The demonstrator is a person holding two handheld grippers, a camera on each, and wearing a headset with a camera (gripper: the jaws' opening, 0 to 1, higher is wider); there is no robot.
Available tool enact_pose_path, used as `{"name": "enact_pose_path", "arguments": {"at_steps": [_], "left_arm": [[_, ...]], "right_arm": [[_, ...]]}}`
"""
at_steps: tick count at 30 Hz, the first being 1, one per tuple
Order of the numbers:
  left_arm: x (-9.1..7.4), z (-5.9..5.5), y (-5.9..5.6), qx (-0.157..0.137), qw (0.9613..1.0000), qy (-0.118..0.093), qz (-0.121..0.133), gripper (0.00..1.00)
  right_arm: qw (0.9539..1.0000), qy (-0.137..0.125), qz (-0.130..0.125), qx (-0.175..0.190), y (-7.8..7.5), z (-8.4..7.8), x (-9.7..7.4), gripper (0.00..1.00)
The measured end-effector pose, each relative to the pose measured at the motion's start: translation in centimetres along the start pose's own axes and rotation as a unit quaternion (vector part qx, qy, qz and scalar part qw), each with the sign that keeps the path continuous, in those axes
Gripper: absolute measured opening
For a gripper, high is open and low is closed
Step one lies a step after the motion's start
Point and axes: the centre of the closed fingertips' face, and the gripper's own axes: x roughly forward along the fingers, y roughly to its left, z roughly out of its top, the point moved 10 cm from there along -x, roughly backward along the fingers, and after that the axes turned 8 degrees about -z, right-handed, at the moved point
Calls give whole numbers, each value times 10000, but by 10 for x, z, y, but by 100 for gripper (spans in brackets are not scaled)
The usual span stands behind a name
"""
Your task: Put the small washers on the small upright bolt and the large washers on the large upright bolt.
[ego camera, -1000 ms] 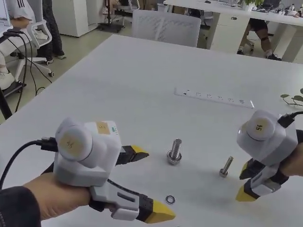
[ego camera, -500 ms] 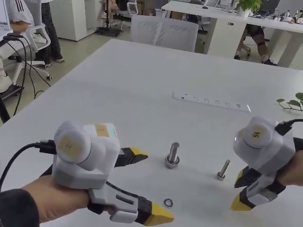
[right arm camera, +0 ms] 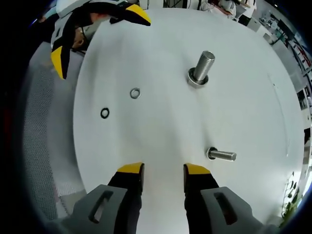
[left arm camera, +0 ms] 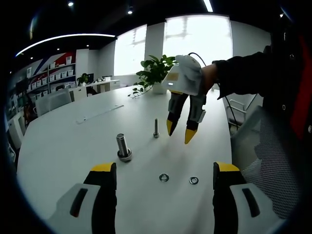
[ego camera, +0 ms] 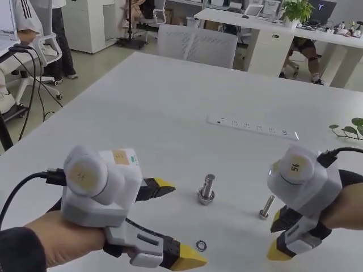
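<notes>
Two washers lie flat and loose on the bench: one washer (left arm camera: 164, 177) and a second washer (left arm camera: 194, 180) beside it. Both are just ahead of the left gripper (ego camera: 177, 222), in the space between its two jaws. These jaws stand wide apart and hold nothing. I judge that it is held this way to come down over one washer. From here I cannot tell which washer is small and which is large.

The large bolt (left arm camera: 123, 147) stands upright on its head, a little further ahead of the left gripper and to the left of its jaws. I cannot tell if a washer already sits at its base. The small bolt (right arm camera: 222, 155) stands near the right gripper (right arm camera: 164, 169), ahead of it and a little to the right. The right gripper's jaws are partly apart and empty, and it hangs above the bench, apart from the washers. It probably waits for its turn.

The bench (ego camera: 170, 102) is white, smooth and almost bare, so thin washers may be hard to lift. A white power strip (ego camera: 252, 126) lies well beyond both bolts. Around is an office with a chair (ego camera: 195, 45), more desks and a plant (left arm camera: 153, 73).
</notes>
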Motion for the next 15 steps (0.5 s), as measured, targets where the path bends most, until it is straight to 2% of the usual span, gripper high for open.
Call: {"name": "enact_pose_path", "arguments": {"at_steps": [15], "left_arm": [[-5,-1,-3,31,10000,-23,42,81]], "right_arm": [[9987,-198,121,-462,20,43,4,33]]}}
